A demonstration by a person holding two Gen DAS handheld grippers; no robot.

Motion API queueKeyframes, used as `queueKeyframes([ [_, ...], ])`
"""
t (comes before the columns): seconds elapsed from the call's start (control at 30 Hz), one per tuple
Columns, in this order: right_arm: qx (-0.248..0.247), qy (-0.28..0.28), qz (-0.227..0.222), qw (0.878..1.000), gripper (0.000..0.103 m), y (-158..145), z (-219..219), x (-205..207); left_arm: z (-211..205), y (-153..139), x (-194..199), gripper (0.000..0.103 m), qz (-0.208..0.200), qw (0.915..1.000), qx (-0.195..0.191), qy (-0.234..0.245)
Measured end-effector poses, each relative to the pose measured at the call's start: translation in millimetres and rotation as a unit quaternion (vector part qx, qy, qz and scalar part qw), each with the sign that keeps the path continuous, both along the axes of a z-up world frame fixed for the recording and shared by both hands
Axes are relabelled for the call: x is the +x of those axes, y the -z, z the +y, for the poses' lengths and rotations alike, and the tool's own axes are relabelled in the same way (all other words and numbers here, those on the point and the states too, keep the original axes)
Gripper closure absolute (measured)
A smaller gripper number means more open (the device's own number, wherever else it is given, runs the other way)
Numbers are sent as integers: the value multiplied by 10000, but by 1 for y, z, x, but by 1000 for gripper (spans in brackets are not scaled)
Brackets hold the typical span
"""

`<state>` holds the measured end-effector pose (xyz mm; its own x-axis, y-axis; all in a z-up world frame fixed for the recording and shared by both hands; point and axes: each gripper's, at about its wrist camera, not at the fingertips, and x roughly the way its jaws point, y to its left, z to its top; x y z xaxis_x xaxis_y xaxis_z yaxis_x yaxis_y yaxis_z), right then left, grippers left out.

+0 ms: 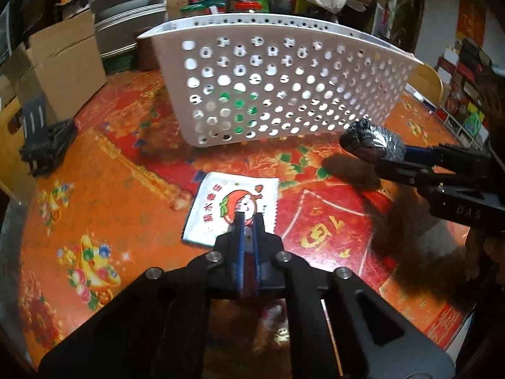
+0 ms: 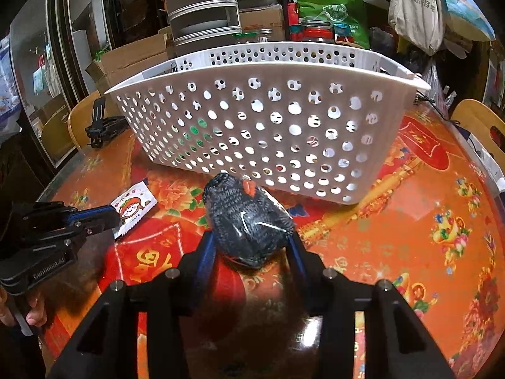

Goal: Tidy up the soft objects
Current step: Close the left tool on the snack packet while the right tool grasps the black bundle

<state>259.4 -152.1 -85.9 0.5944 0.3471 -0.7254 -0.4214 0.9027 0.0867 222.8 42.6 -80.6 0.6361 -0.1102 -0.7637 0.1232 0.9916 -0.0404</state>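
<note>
Surface: round table (image 2: 410, 221) under a red-and-orange festive print cloth, clutter of boxes and bags behind.

Right gripper (image 2: 252, 237): blue fingers clamped on a rolled dark grey knit sock (image 2: 249, 221) with an orange tuft, held above the cloth just in front of the basket.

Left gripper (image 1: 247, 224): fingers nearly together with a narrow gap, nothing between them, tips over a white printed sachet (image 1: 233, 202) lying flat on the cloth.

White perforated plastic basket (image 2: 268, 126): upright at mid-table, beyond both grippers.

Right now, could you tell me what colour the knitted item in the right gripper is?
Dark grey knit item, small orange tuft; clearest in the right wrist view.
</note>
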Motion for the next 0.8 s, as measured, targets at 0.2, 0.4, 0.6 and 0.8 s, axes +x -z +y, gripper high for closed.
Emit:
queueKeyframes([
  [0.2, 84, -23, 24, 10000, 58, 0, -4, 0, 1, 2, 15, 32, 48, 9994, 336, -59],
  [0.4, 214, -46, 47, 9998, 58, -1, -8, 0, 5, 9, 32, 30, 272, 9993, 263, -60],
  [0.6, 256, -84, 34, 9996, 58, -3, -10, -1, -2, 9, 29, 66, 226, 9997, 34, 131],
  [0.8, 299, -83, 23, 9995, 58, -4, -12, -1, -20, 6, 18, 82, 104, 9995, 214, 209],
])
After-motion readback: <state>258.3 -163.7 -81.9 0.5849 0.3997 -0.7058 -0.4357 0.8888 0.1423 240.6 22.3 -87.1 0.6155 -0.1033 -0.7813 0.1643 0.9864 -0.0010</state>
